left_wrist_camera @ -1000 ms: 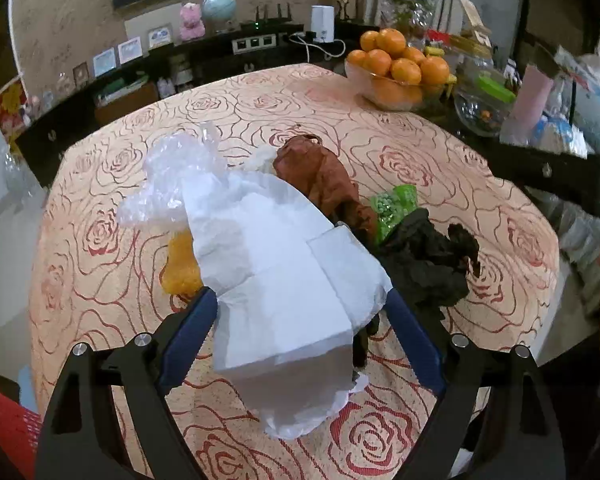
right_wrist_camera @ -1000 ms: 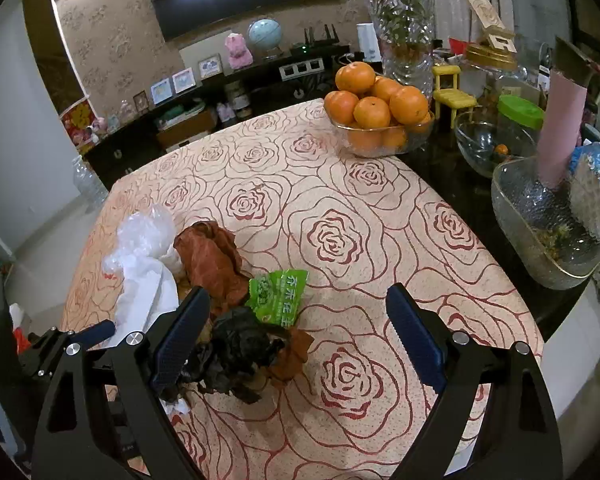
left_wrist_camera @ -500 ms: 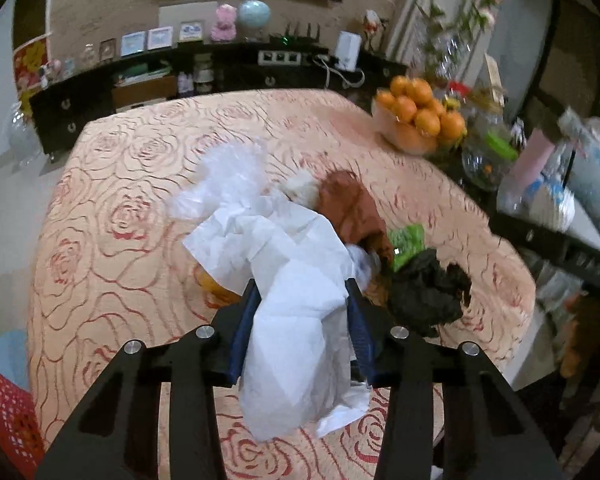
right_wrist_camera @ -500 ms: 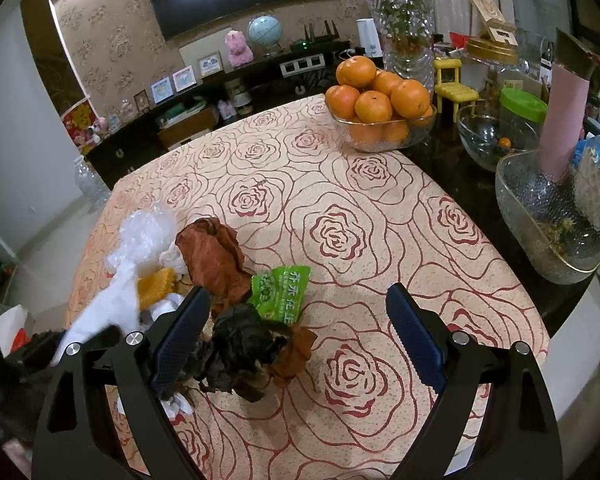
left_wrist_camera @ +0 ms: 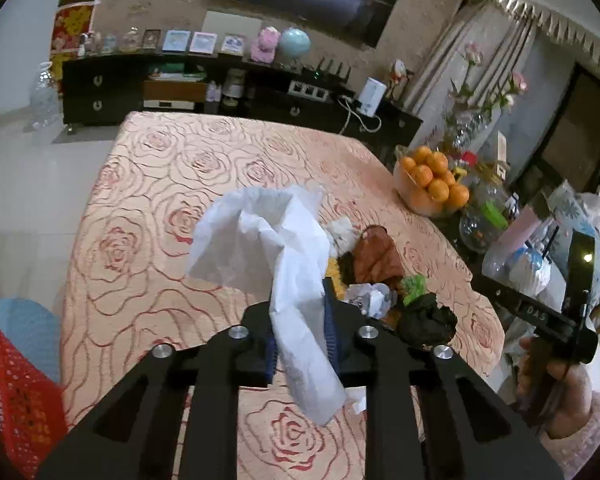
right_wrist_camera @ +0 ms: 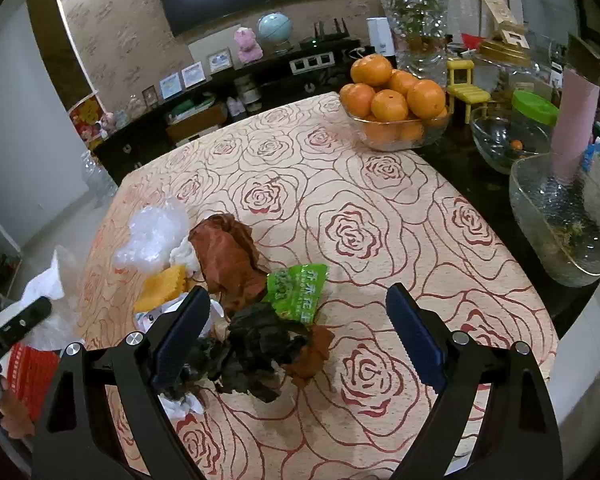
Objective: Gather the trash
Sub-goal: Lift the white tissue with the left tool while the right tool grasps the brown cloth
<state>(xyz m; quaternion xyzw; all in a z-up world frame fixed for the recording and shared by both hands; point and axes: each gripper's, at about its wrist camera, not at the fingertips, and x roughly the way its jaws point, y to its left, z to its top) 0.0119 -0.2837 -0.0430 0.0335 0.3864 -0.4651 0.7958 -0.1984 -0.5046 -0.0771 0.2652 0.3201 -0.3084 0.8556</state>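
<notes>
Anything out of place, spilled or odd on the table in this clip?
Only the expected mess: crumpled trash heaped near the table's front edge, including brown paper, a green wrapper and a black wad. The white tissue hangs pinched in the left tongs. The bowl of oranges stands upright; nothing spilled.

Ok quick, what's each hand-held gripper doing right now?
Left hand-held gripper: its jaws have just been closing and are now shut on the white tissue.
Right hand-held gripper: open, holding nothing, above the black crumpled trash.
</notes>
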